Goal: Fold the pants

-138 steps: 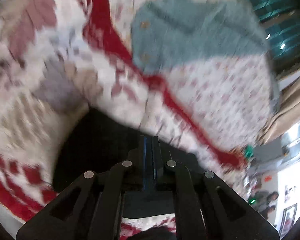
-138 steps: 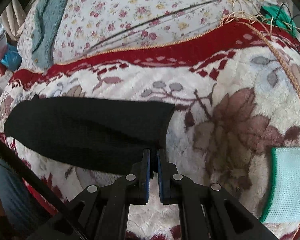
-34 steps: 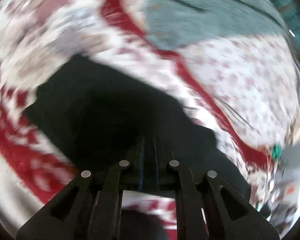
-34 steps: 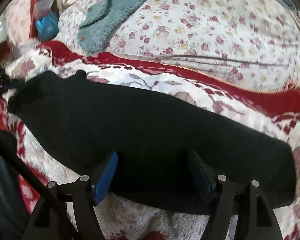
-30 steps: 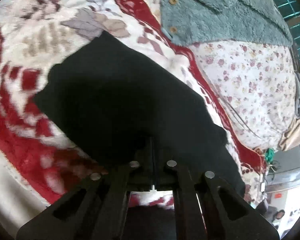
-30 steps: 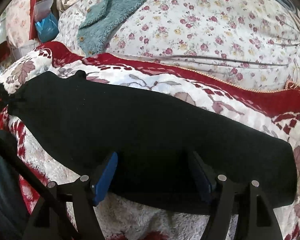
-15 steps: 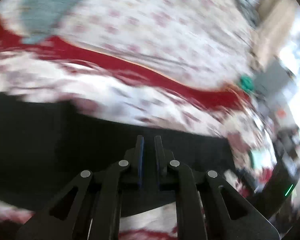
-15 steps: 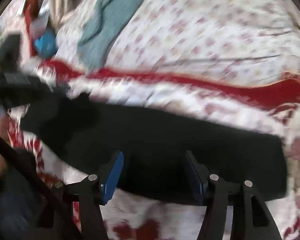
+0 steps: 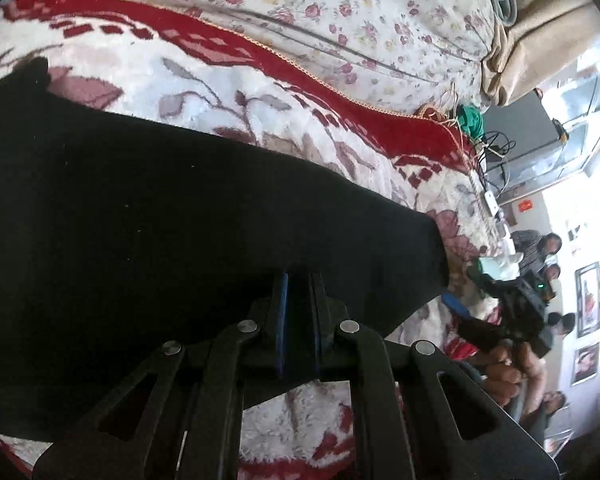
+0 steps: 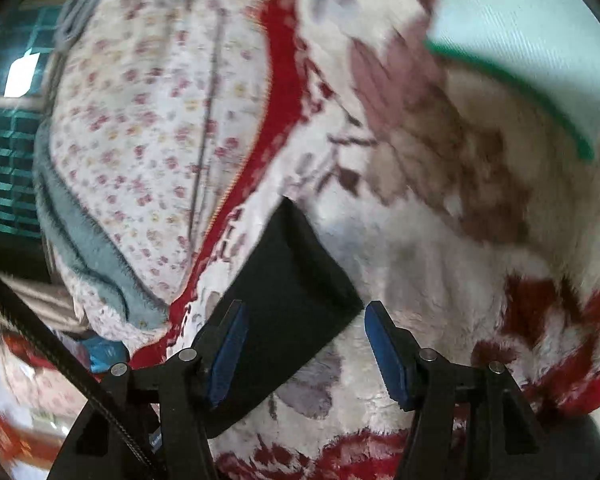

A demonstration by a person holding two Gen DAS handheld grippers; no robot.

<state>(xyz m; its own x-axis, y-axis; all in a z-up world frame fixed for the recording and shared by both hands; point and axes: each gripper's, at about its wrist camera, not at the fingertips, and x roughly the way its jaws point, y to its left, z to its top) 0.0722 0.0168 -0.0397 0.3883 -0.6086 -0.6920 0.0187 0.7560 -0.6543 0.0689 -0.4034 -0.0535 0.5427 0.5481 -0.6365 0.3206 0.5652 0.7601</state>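
The black pants [image 9: 172,216] are being laid flat as a long dark band across the red-and-white plush blanket [image 9: 228,92] on the bed, filling the 9 o'clock half of the left wrist view and tapering to a blunt end near 3 o'clock. The left gripper [image 9: 299,292] is being held over the pants' near edge at 6 o'clock, its blue-padded fingers [image 9: 280,320] drawn nearly together with only a narrow slot between them; black cloth is showing in that slot, but whether it is actually being pinched cannot be told. The right gripper [image 10: 302,344] is being held with its fingers [image 10: 384,348] spread wide and released, nothing being gripped; the end of the pants [image 10: 288,288] is being seen between and just beyond them, lying on the blanket [image 10: 440,280], toward the 7 o'clock finger. The right wrist view is being blurred by motion. A floral bedsheet [image 9: 340,12] is being seen beyond the blanket's red border at 12 o'clock in the left view, and at 10 o'clock in the right view [image 10: 152,128]. A teal fleece garment [image 10: 96,256] is lying at 9 o'clock in the right view. A pale mint cloth with a green edge [image 10: 540,40] is lying at 1 o'clock. A tan bundle [image 9: 536,40] is being seen at 2 o'clock in the left view.
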